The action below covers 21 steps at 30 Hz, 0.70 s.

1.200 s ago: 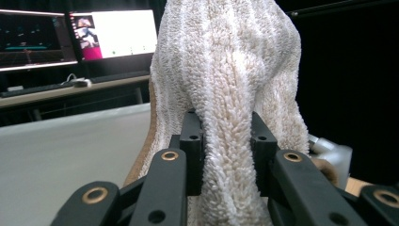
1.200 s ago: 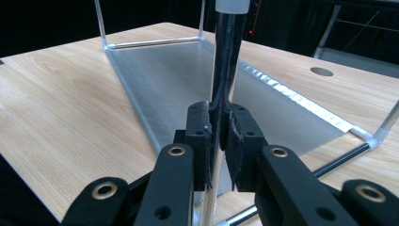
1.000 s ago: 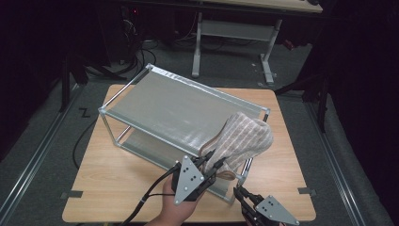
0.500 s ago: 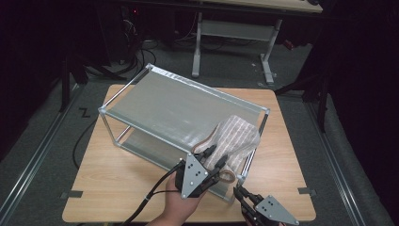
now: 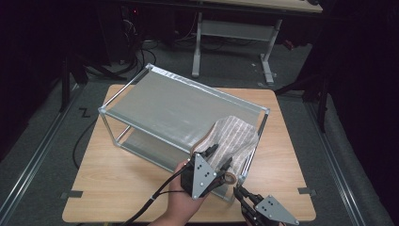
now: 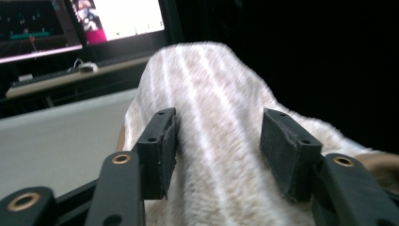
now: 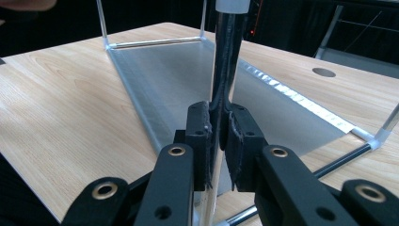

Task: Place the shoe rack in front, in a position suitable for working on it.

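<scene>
Since a second ago, the beige striped towel (image 5: 234, 138) has dropped flat onto the silver two-tier metal rack (image 5: 160, 106), at its near right corner on the wooden counter (image 5: 108, 183). Left gripper (image 5: 220, 157) fingers have just been opening and straddle it, apart. Right gripper (image 7: 219, 136) fingers clamp the rack's upright corner post (image 7: 226, 70).

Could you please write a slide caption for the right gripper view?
Right gripper clamped on the rack's corner post, steadying it on the wooden table.
</scene>
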Available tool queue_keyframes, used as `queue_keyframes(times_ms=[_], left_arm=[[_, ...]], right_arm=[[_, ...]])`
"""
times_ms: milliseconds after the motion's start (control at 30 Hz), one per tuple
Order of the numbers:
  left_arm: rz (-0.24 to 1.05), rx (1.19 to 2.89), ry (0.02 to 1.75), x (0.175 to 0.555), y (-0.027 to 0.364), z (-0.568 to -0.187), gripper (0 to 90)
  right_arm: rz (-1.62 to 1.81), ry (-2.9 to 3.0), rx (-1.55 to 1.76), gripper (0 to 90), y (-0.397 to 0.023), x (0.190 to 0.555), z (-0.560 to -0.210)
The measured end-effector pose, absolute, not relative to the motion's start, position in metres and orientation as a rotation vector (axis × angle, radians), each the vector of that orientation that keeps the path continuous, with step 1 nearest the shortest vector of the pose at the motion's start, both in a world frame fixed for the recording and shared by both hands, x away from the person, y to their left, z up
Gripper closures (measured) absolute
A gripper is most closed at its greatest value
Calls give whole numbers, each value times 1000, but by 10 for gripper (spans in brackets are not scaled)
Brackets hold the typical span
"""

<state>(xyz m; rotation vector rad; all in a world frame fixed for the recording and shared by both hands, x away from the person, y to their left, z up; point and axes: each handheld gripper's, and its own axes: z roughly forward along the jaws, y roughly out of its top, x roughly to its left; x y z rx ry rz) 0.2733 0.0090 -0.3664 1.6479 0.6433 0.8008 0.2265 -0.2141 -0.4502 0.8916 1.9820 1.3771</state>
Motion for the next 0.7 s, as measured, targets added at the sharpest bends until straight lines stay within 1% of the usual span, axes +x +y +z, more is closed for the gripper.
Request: queue_keyframes(times_ms=[33,67,100,167,200,300,400,433,567,600,633,700], left_arm=[[798,1652,643,274,10,-368,518],[763,1647,640,275,13,-370,582],[763,1647,640,275,13,-370,623],[772,1656,638,276,15,-370,683],[770,1658,643,277,17,-370,694],[759,1646,668,281,23,-371,705],[792,1642,708,289,41,-370,715],[792,1642,708,289,41,-370,716],[834,1633,749,300,64,-371,717],[852,1630,772,306,77,-371,719],[852,1630,772,306,77,-371,719],[875,1623,793,312,90,-371,719]], right_arm=[[1377,1982,892,802,-214,226,-450],[1376,1982,891,802,-214,226,-450],[1376,1982,891,802,-214,226,-450],[1376,1979,897,802,-213,226,-450],[1378,1978,897,802,-213,226,-450],[1375,1978,897,802,-213,226,-450],[1375,1978,897,803,-213,226,-450],[1375,1978,897,803,-213,226,-450],[1374,1979,897,803,-213,226,-450],[1372,1978,900,803,-213,226,-450],[1372,1978,900,803,-213,226,-450],[1371,1978,900,803,-213,226,-450]])
